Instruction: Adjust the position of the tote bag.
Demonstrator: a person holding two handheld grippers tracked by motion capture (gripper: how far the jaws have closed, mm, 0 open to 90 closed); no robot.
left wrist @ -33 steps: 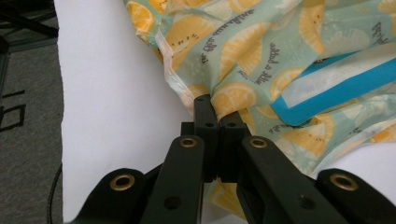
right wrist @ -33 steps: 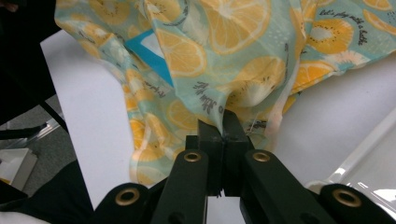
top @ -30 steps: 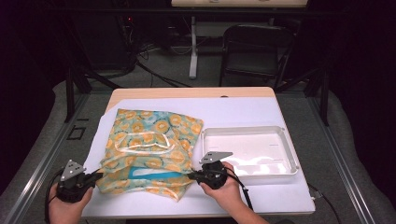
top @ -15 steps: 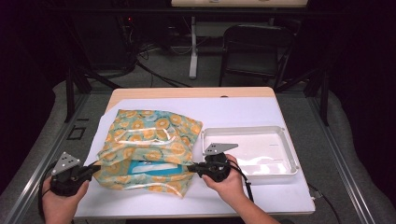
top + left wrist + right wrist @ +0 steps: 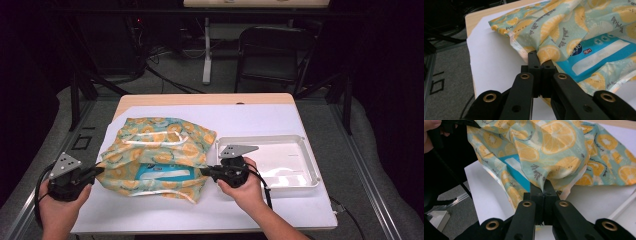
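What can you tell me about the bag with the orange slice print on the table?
The bag is thin, soft, teal fabric printed with orange slices, pale-trimmed and crumpled. It lies on the white sheet, left of the tray. Its near mouth gapes, showing a blue packet inside. The left hand-held gripper and right hand-held gripper each pinch one side of the upper edge.

Each bare hand carries a black gripper: the left gripper (image 5: 97,171) and right gripper (image 5: 205,171) have grey three-cornered top plates, brass-ringed pivots, squared black fingers (image 5: 534,66) and trailing black cables.
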